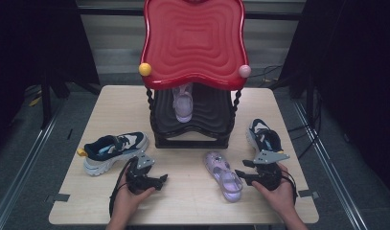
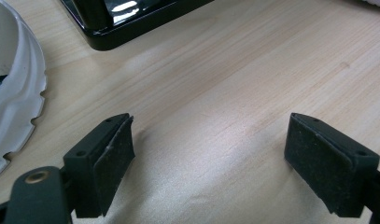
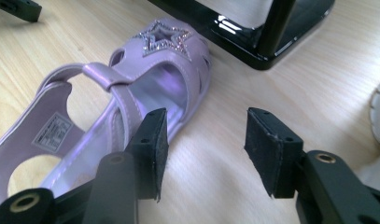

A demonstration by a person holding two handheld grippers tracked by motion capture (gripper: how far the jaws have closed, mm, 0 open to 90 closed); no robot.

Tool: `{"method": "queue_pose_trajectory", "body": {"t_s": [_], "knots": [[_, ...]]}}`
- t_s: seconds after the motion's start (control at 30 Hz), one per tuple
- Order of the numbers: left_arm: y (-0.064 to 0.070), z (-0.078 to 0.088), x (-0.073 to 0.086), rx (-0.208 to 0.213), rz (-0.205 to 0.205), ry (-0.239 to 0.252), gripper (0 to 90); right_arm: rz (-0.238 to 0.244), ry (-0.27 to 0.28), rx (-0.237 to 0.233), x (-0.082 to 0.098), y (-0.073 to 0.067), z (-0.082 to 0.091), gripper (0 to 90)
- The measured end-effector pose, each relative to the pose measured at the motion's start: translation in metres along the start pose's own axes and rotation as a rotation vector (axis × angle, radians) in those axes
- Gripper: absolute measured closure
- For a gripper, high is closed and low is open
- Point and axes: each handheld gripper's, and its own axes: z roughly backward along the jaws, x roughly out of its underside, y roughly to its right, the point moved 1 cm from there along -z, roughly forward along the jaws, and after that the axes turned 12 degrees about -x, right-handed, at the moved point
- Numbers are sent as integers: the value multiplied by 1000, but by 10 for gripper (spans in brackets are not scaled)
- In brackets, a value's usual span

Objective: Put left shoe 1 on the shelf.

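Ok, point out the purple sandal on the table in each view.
High view: the purple sandal lies right of centre on the table, just left of the right gripper.
Left gripper view: not in it.
Right gripper view: it lies at left, beside the gripper's left pad, star ornament toward the rack.
Shared landmark: the black rack base.

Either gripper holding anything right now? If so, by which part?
Nothing held. Right gripper jaws stand open beside the purple sandal; left gripper jaws open over bare table.

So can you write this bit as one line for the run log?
right gripper: open, beside lilac star sandal on wooden table | left gripper: open, nothing between jaws | matching lilac sandal: on black-and-red rack
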Motion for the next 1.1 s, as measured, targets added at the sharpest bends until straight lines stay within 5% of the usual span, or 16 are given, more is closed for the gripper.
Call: {"method": "queue_pose_trajectory", "body": {"t_s": [0.33,0.53,0.8,1.1], "knots": [[0,0,0,0,-1,0,151,-27,-7,-8,24,-8,22,492],[0,0,0,-4,-1,0,152,-35,-3,-68,43,-21,32,480],[0,0,0,-6,6,1,152,-34,12,-142,47,-29,24,474],[0,0,0,-7,8,0,152,6,28,-116,38,-30,13,596]]}}
